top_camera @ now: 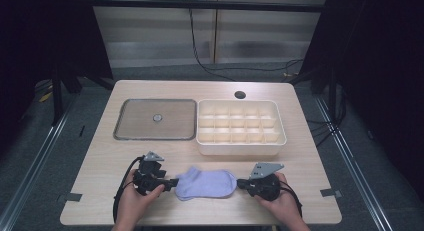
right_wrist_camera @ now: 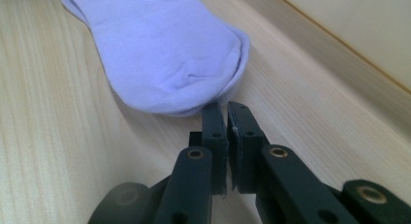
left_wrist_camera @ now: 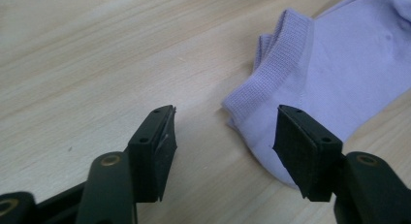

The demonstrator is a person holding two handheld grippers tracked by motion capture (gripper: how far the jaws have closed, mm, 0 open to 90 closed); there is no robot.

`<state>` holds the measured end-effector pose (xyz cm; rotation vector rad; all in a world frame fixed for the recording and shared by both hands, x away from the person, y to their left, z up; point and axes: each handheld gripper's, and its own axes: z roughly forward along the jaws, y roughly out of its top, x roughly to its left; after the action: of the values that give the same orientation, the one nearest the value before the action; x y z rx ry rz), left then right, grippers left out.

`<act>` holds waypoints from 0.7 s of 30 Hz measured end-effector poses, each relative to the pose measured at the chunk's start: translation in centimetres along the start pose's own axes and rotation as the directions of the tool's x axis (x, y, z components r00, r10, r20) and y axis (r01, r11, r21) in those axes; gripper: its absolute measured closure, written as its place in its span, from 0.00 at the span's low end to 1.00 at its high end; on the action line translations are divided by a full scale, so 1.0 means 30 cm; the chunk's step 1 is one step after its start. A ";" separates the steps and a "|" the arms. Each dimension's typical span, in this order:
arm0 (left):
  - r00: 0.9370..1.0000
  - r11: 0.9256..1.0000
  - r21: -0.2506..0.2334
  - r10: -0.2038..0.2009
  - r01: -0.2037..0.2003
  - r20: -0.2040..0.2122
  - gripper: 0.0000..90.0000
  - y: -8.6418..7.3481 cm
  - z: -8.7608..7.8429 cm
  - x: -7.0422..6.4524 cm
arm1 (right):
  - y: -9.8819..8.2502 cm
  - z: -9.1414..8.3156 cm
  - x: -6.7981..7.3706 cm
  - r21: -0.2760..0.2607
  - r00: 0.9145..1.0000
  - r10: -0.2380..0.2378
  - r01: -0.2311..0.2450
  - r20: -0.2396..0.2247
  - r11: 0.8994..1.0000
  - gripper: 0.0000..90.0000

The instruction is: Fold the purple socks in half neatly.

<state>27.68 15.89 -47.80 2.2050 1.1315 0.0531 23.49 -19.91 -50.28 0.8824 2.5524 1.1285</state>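
Left gripper (left_wrist_camera: pixel 223 136), jaws apart, at the sock's (top_camera: pixel 206 184) cuff; right gripper (right_wrist_camera: pixel 228 110), jaws closed and empty, at its toe.

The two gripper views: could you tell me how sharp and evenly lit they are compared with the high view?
Left gripper view: sock cuff crisp, jaws slightly soft. Right gripper view: sock toe sharp, near jaws blurred, soft shadow underneath. High view: table evenly lit, surroundings dark.

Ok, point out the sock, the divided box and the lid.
sock (top_camera: pixel 206 184), high view, middle of its top layer.
divided box (top_camera: pixel 240 149), high view, its near wall.
lid (top_camera: pixel 137 122), high view, its flat surface.
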 end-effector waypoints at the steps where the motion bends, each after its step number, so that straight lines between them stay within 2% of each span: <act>1: 1.000 1.000 0.008 0.002 -0.002 0.005 0.47 0.002 0.004 -0.001 | -0.003 -0.001 -0.002 -0.005 1.000 0.004 -0.004 0.003 1.000 0.96; 3: 1.000 1.000 0.020 0.010 -0.010 0.008 0.51 0.005 0.013 -0.007 | -0.009 -0.003 -0.006 -0.011 1.000 0.018 -0.018 -0.002 1.000 0.96; 6: 1.000 0.999 0.036 0.004 -0.004 0.009 0.53 0.011 0.027 -0.014 | -0.009 -0.002 -0.006 -0.013 1.000 0.017 -0.017 -0.004 1.000 0.96; 7: 1.000 0.999 0.040 0.007 -0.007 0.012 0.56 0.012 0.031 -0.015 | -0.008 -0.002 -0.005 -0.011 1.000 0.015 -0.015 -0.002 1.000 0.96; 11: 1.000 0.999 0.047 0.018 -0.018 0.007 0.59 0.017 0.036 -0.026 | -0.009 -0.001 -0.005 -0.016 1.000 0.022 -0.023 -0.003 1.000 0.96; 15: 1.000 0.998 0.054 0.024 -0.025 0.014 0.67 0.018 0.042 -0.040 | -0.013 -0.001 -0.007 -0.022 0.999 0.037 -0.037 -0.011 0.999 0.96; 17: 0.998 0.997 0.060 0.056 -0.056 -0.001 0.67 0.019 0.047 -0.060 | -0.014 0.000 -0.009 -0.025 0.999 0.037 -0.037 -0.011 0.999 0.96; 18: 0.997 0.995 0.068 0.075 -0.073 -0.021 0.69 0.020 0.048 -0.069 | -0.014 0.000 -0.009 -0.025 0.999 0.038 -0.038 -0.011 0.999 0.96; 19: 0.996 0.995 0.072 0.079 -0.076 -0.037 0.75 0.022 0.049 -0.074 | -0.013 0.000 -0.007 -0.023 0.999 0.039 -0.039 -0.011 0.999 0.96; 21: 0.995 0.993 0.084 0.085 -0.081 -0.045 0.77 0.026 0.049 -0.075 | -0.013 0.000 -0.006 -0.022 0.999 0.039 -0.039 -0.010 0.999 0.96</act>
<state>27.28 13.12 -47.96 2.3346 1.0855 0.0971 23.45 -20.22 -50.57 0.9276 2.5355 1.1726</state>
